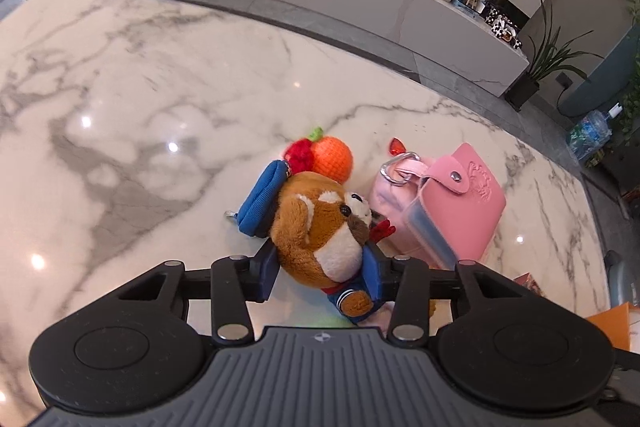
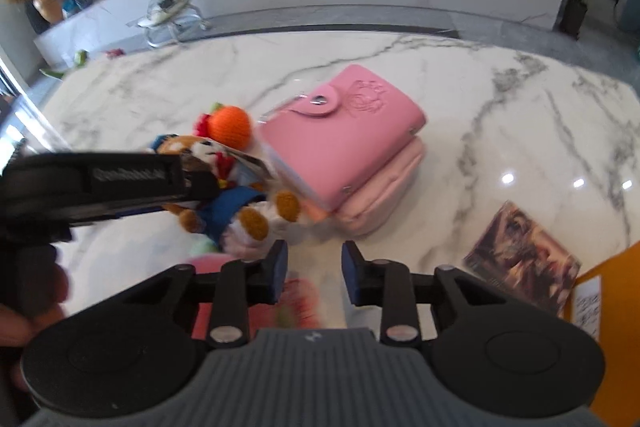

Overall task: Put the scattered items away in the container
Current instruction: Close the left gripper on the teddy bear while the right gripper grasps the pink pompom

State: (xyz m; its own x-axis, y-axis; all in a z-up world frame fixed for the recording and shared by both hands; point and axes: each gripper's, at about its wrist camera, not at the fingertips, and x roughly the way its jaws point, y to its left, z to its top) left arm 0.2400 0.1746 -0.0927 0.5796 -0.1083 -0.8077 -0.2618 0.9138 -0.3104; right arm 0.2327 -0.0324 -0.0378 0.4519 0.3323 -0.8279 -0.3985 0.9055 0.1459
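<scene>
Left wrist view: the plush raccoon (image 1: 324, 227) is clamped between the left gripper (image 1: 326, 273) pads, above the marble table (image 1: 140, 107); the orange knit toy (image 1: 330, 159) lies just behind it, the pink wallet (image 1: 460, 207) to its right. Right wrist view: the right gripper (image 2: 314, 275) is seen w/ jaws apart, nothing between; plush raccoon (image 2: 236, 203) is at the wallet's (image 2: 344, 139) left, card (image 2: 524, 259) to its right.

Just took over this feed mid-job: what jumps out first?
The left tool is shut on the brown plush toy at the table's near middle, an orange knitted fruit just behind it. Right of them a pink snap wallet lies atop a paler pink pouch. The right tool hangs open, holding nothing.
</scene>
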